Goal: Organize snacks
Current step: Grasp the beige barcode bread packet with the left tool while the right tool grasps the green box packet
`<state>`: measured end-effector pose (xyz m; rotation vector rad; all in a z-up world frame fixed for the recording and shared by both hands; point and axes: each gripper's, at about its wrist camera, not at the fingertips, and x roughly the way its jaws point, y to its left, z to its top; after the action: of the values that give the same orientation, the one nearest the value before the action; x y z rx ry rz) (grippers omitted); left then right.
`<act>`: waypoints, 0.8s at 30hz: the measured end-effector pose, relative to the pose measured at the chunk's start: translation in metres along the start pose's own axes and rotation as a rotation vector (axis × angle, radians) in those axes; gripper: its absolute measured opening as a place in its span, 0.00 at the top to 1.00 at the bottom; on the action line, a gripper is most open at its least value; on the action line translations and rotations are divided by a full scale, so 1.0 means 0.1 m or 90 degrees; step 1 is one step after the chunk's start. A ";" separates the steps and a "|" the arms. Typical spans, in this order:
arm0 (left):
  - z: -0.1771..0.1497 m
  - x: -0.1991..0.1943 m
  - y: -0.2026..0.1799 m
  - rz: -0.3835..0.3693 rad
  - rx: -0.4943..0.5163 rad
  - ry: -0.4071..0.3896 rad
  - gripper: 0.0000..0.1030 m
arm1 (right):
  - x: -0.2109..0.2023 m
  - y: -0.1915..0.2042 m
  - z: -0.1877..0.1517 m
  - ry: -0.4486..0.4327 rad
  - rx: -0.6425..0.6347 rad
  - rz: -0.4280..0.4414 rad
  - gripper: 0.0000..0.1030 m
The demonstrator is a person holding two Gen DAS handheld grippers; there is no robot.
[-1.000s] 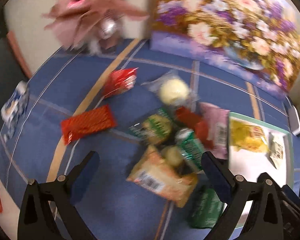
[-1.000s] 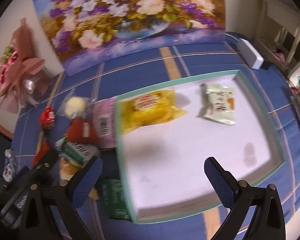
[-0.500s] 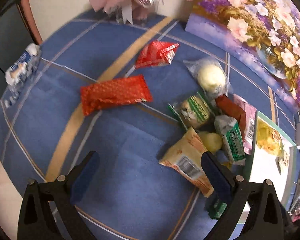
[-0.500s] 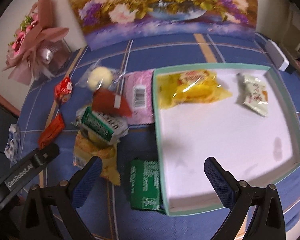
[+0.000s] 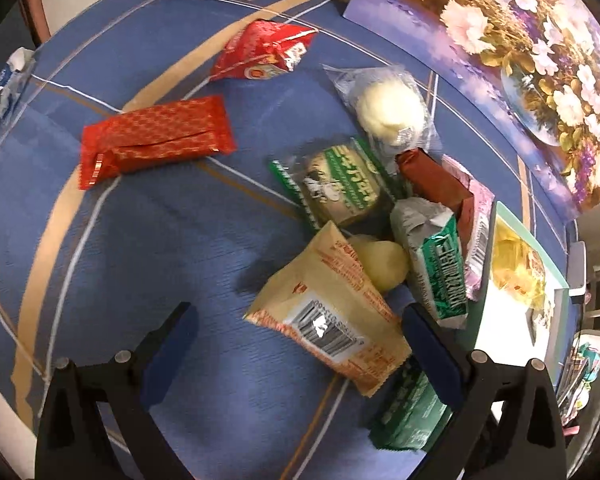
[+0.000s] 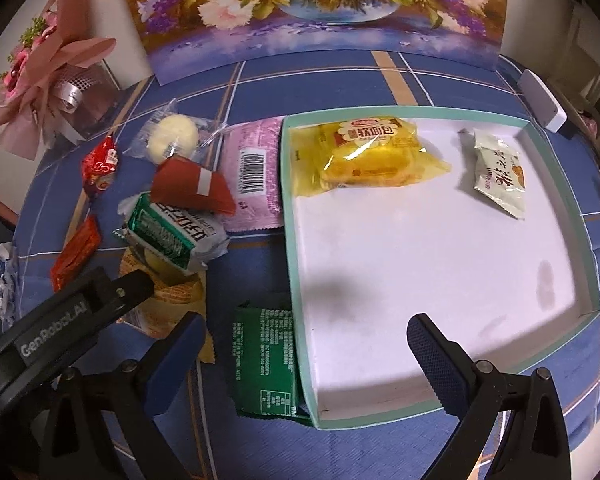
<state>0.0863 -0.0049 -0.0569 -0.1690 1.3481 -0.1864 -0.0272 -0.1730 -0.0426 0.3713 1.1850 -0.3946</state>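
Your left claw point(image 5: 296, 334) wide, empty, hovering over tan snack bag point(image 5: 332, 316). Bag lies between fingers, nearer right one, long axis diagonal, barcode end toward you. Right claw point(image 6: 304, 340) wide, empty, over tray point(image 6: 292, 240) near edge. Left nearer pile; judge: grab tan bag, carry right into tray.

Dim warm light, fisheye-warped edges
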 end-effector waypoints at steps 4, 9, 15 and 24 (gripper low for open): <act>0.05 0.10 -0.08 -0.005 0.000 0.007 0.02 | 0.01 -0.01 0.00 0.002 -0.002 -0.011 0.01; 0.05 0.22 -0.11 -0.025 -0.004 0.034 0.12 | 0.02 -0.01 0.01 0.004 -0.005 -0.017 0.01; 0.00 0.17 -0.09 -0.023 -0.004 0.043 0.15 | 0.03 -0.04 0.01 0.009 -0.004 -0.023 0.01; -0.15 0.07 0.02 -0.049 0.001 0.060 0.56 | 0.05 -0.04 -0.01 0.019 -0.013 -0.029 0.01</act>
<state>0.0733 -0.0048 -0.0669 -0.2132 1.4368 -0.2640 -0.0280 -0.1766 -0.0478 0.3340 1.2273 -0.4180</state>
